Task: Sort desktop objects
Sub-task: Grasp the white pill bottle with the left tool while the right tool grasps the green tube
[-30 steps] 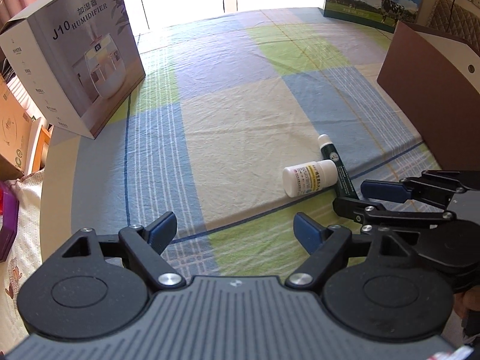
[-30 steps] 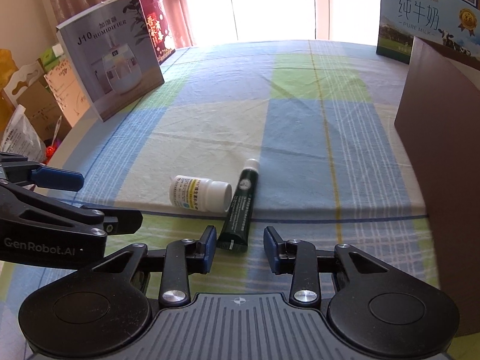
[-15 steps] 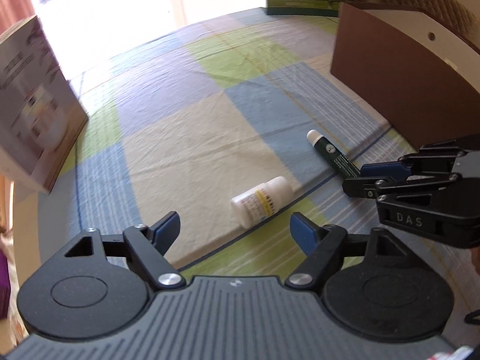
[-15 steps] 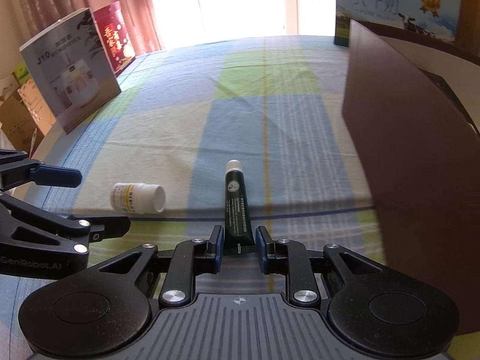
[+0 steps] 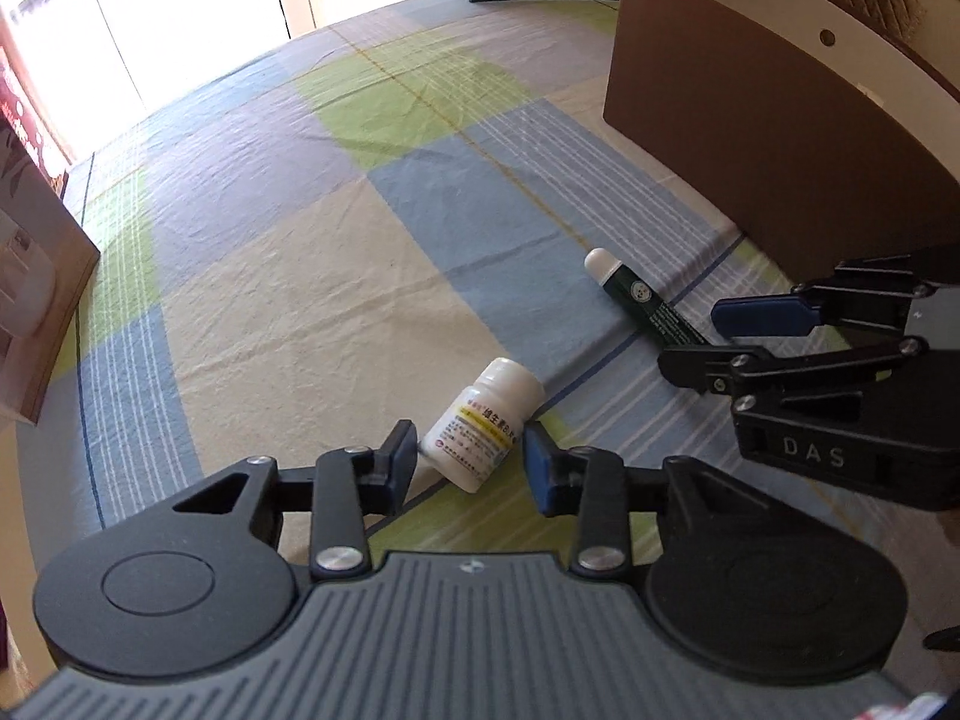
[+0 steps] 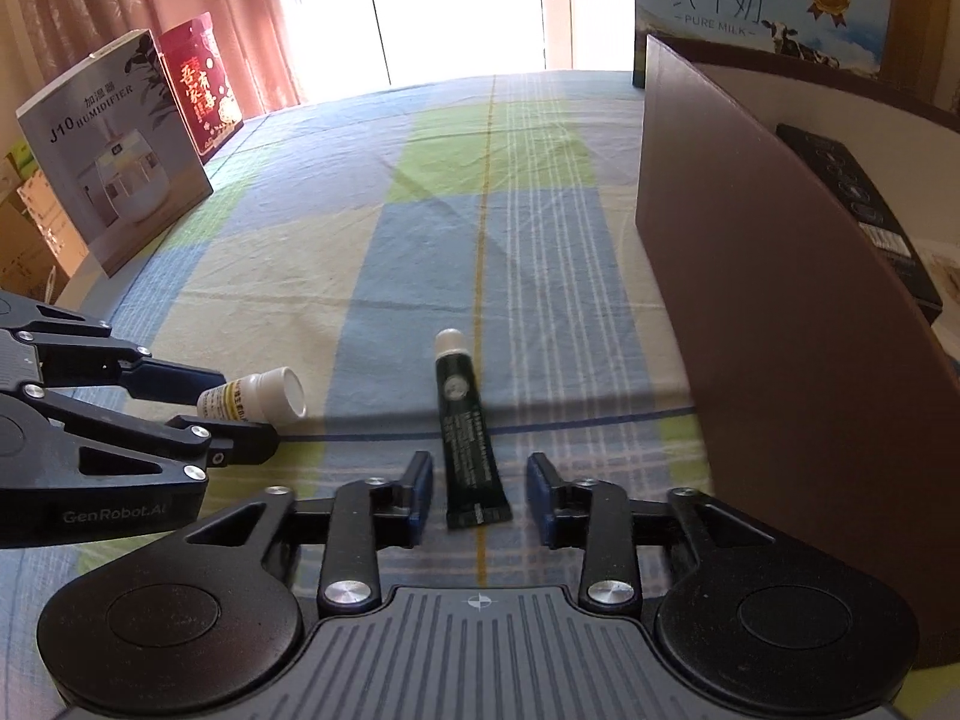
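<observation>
A white pill bottle (image 5: 492, 414) with a yellow label lies on its side on the checked cloth. My left gripper (image 5: 471, 459) is shut on its body, a blue pad against each side. The right wrist view shows the same hold from the side, with the left gripper (image 6: 246, 414) around the pill bottle (image 6: 270, 396). A dark green tube (image 6: 462, 420) with a white cap lies flat, cap pointing away. My right gripper (image 6: 480, 492) is open and straddles the tube's crimped tail, with a small gap on each side. In the left wrist view the right gripper (image 5: 693, 339) sits over the tube (image 5: 636, 291).
A tall brown open box (image 6: 780, 300) stands close on the right, with a black flat item (image 6: 852, 204) inside. A humidifier box (image 6: 114, 180) and a red box (image 6: 201, 90) stand at the far left. A milk carton (image 6: 762, 6) is at the back right.
My left gripper moved forward to the pill bottle and narrowed from wide open onto it. The right gripper stayed at the tube's tail, its fingers slightly wider than half a second ago.
</observation>
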